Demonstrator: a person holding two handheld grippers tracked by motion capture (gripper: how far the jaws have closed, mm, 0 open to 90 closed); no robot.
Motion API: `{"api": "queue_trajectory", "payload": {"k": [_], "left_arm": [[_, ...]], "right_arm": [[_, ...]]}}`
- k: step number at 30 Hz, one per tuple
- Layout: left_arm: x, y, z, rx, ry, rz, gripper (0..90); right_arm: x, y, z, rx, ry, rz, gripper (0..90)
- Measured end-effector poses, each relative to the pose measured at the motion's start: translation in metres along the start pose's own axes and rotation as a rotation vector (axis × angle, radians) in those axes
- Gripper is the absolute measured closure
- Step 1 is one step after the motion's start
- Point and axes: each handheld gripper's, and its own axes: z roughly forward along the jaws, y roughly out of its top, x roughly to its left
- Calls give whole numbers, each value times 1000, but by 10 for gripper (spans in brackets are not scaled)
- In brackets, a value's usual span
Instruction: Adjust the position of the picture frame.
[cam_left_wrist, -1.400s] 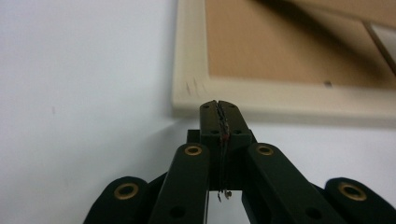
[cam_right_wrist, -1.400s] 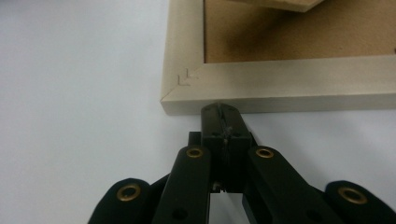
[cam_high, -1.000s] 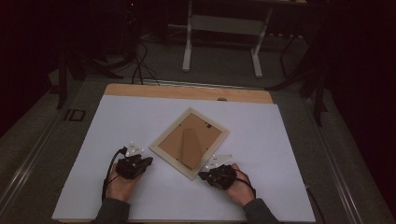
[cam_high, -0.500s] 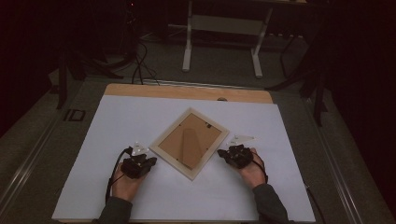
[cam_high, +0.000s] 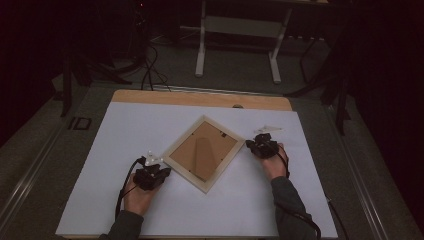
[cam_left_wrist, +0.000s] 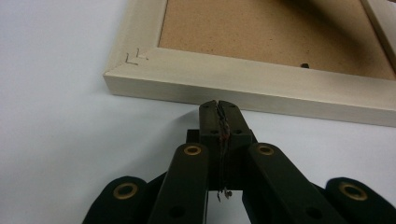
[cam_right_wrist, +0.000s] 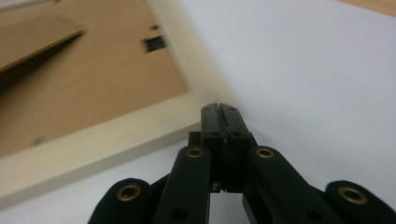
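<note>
Frame (cam_high: 202, 152) (face down) lies between left gripper (cam_high: 162, 172), right gripper (cam_high: 252, 145).

Your right gripper (cam_right_wrist: 219, 108), jaws pressed together, points at the corner of the pale wooden picture frame (cam_right_wrist: 116, 135), lying back-up

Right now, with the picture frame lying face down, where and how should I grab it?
Probably the pale wooden rim of the picture frame, from the outer edge: it lies flat, back side up, so only the border offers purchase. The left gripper already faces that edge with its fingers shut; open them first.
</note>
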Motion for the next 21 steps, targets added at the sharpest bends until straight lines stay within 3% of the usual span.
{"api": "queue_trajectory", "payload": {"k": [6,15,21], "left_arm": [[-1,0,1,1,-3,4,900],[-2,0,1,1,-7,4,900],[-2,0,2,-1,-11,4,900]], "right_arm": [[-8,5,12,2,-41,38,896],[-15,15,26,1,-50,106,896],[-15,16,36,47,-56,100,897]]}}
